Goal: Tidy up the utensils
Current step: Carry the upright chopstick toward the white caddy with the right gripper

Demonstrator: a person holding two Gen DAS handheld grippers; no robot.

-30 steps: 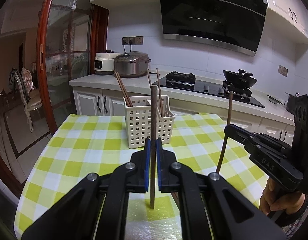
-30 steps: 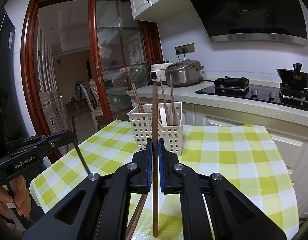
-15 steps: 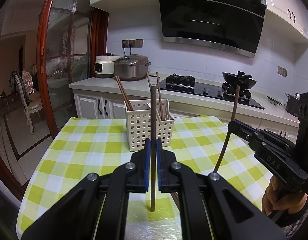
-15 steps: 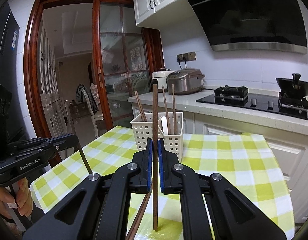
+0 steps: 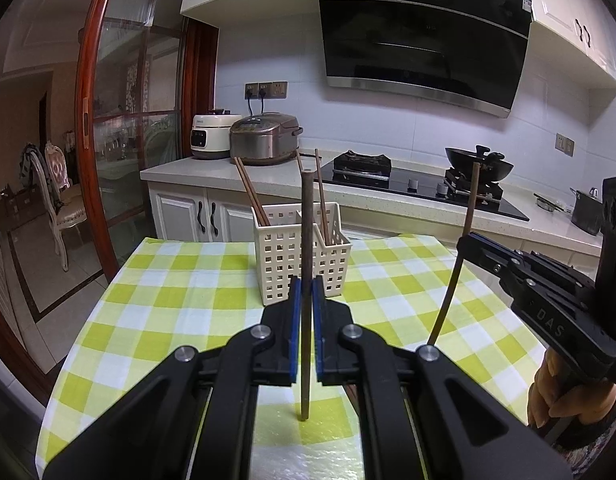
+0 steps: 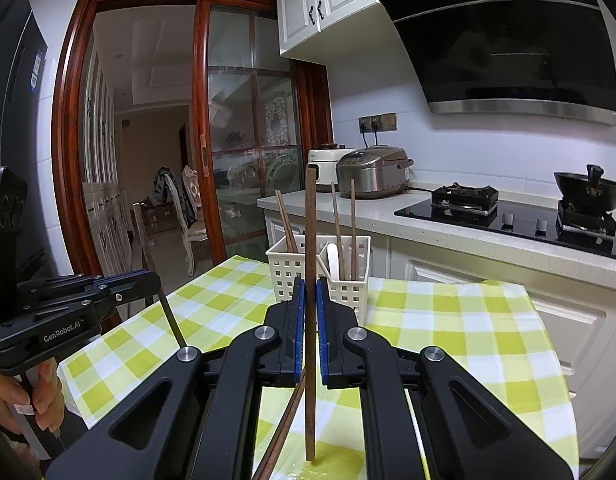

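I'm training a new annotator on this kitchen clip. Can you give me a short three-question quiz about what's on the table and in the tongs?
1. True or false: each tongs is shut on one chopstick.
2. What colour is the holder basket? A white, B red, C black.
3. What pattern is the tablecloth?

Key:
1. True: left tongs grips the left chopstick; right tongs grips the right chopstick.
2. A.
3. Yellow-green and white checks.

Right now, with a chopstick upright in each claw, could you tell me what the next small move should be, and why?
Probably carry the left claw forward over the white basket: its chopstick is clamped upright, short of the basket, where others already stand.
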